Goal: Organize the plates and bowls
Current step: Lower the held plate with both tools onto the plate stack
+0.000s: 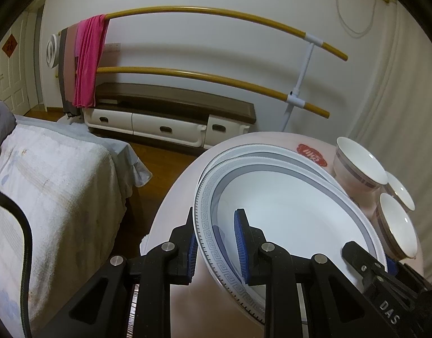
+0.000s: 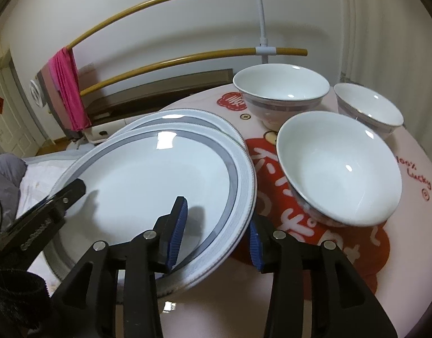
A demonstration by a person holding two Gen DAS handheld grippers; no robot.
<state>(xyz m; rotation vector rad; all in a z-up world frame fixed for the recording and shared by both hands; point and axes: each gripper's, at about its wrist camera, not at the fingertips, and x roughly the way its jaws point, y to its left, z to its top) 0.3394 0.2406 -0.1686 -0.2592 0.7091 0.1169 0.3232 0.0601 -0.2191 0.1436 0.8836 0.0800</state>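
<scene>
The top plate [image 2: 148, 174] lies on a second plate [image 2: 187, 118] of the same white and grey pattern, and the two are stacked on a round pink table [image 2: 407, 225] with red printed shapes. The lower plate shows only as a crescent behind the upper one.

The left gripper [image 1: 216, 242] has its blue pads closed on the near left rim of the top plate, one pad under the rim and one inside it. The right gripper [image 2: 216, 239] straddles the right rim of the same plate, but its jaws stand apart and the outer pad is clear of the edge, so it does not grip.

Three white bowls stand upright to the right of the plates: a near bowl [image 2: 342, 174], a far bowl [image 2: 280, 93] and a smaller-looking bowl [image 2: 367, 107] at the table's edge.

Behind the table are a rack with wooden bars [image 1: 216, 14] carrying a pink cloth [image 1: 89, 62], and a bed [image 1: 47, 174] at the left.
</scene>
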